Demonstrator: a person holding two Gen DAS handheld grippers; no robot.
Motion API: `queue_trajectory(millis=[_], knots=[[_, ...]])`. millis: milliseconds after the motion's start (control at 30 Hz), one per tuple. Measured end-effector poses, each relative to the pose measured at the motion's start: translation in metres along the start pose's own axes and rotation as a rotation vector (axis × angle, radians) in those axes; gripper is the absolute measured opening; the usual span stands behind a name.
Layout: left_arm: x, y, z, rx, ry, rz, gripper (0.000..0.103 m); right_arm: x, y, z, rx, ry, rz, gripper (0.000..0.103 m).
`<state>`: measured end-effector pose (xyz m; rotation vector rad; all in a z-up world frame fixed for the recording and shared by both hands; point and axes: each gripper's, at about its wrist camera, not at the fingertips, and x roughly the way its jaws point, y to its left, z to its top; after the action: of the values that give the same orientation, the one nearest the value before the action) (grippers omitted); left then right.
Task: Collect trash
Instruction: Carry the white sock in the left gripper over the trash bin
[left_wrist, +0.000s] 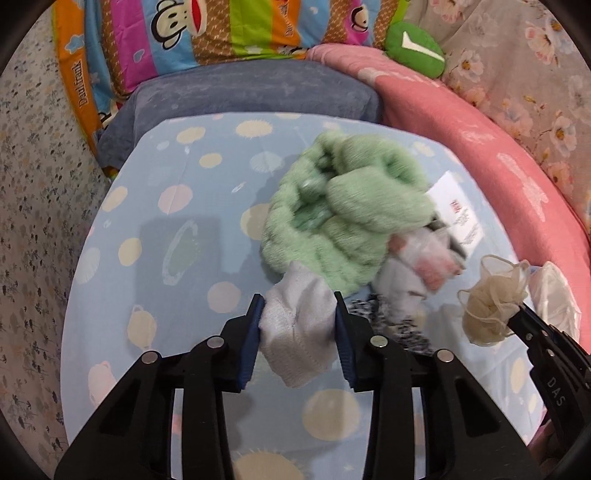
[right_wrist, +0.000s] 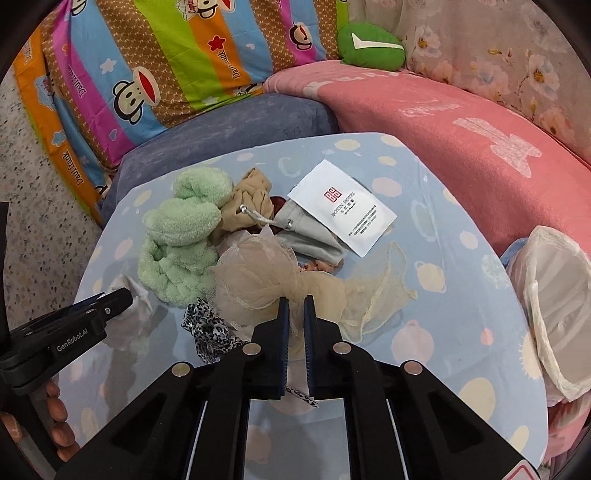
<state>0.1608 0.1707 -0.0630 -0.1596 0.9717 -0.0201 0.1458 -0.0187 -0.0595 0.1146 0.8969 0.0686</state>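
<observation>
The left gripper (left_wrist: 298, 325) reaches forward over a round table, its two blue-padded fingers pressed against either side of a pale grey sock (left_wrist: 295, 332), which bunches up between them. Just beyond its tips lies a heap of soft items: a fluffy green towel (left_wrist: 343, 210) on top, a pink and grey cloth (left_wrist: 424, 262) to its right, and a black-and-white speckled fabric (left_wrist: 369, 314) close beside the right finger. The right gripper (right_wrist: 294, 301) comes in from the table's near edge, its jaws drawn narrow and pinching a cream mesh pouf (right_wrist: 258, 273), whose gauzy tail trails off to the right of the fingers. Ahead of that gripper sit a tan drawstring pouch (right_wrist: 249, 201) and a grey pouch (right_wrist: 310, 230), with a white hotel paper sleeve (right_wrist: 343, 208) partly covering the grey one. To the right gripper's left, a leopard-print strip (right_wrist: 208, 328) touches the pouf. A hand (right_wrist: 55, 413) grips the left tool's handle at the lower left. The table (right_wrist: 461, 295) wears a light blue cloth with pale dots. At its far right edge stands a white lined bin (right_wrist: 554, 306). Beyond the table are a blue-grey cushion (right_wrist: 229, 125), a pink blanket (right_wrist: 461, 122), a striped monkey-print quilt (right_wrist: 147, 55) and a green pillow (right_wrist: 369, 46).
</observation>
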Motion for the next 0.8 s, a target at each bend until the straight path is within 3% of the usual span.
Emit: queue_trajectory(millis=[367,800], knots=[[-0.057,-0.082,0.006,0.126,-0.094,-0.109,0.035,-0.055,-0.041,0.009,0.071,-0.088,-0.043,0.007],[-0.080,-0.207,-0.009,0.306,-0.121,-0.236,0.035,-0.111,-0.137,-0.008,0.232,-0.171,-0.144,0.007]])
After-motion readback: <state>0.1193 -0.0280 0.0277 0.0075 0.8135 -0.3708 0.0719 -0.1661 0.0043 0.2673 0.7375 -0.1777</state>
